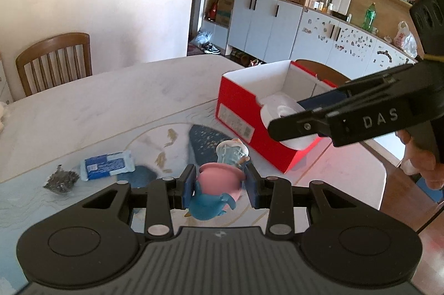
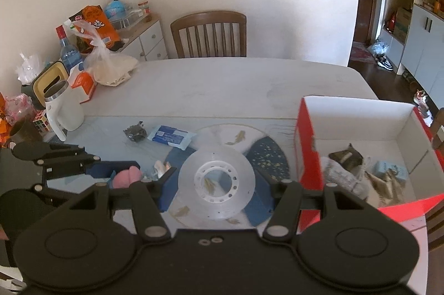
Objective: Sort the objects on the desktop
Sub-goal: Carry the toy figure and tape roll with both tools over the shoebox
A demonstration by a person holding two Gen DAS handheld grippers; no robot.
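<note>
Both grippers are holding objects. My left gripper point(image 1: 219, 188), at lower centre of the left wrist view, is closing its blue pads point(image 1: 188, 185) on a pink and blue toy figure point(image 1: 217, 185), one pad against each flank; I cannot tell whether the figure is resting on the table point(image 1: 111, 100) or raised above it. My right gripper point(image 2: 215, 188), at lower centre of the right wrist view, is standing about half open with a clear roll of tape point(image 2: 216, 181) gripped between its pads, the roll facing the camera flat-on. In the left wrist view, this gripper is reaching in from the right edge, holding the tape in front of the red box point(image 1: 244, 111). In the right wrist view, the box is sitting at right, open-topped, with a grey cloth item point(image 2: 344, 175) lying inside. A blue tissue packet point(image 2: 170, 136) and a dark small bag point(image 2: 135, 132) are lying at centre left on the patterned mat point(image 2: 266, 156).
</note>
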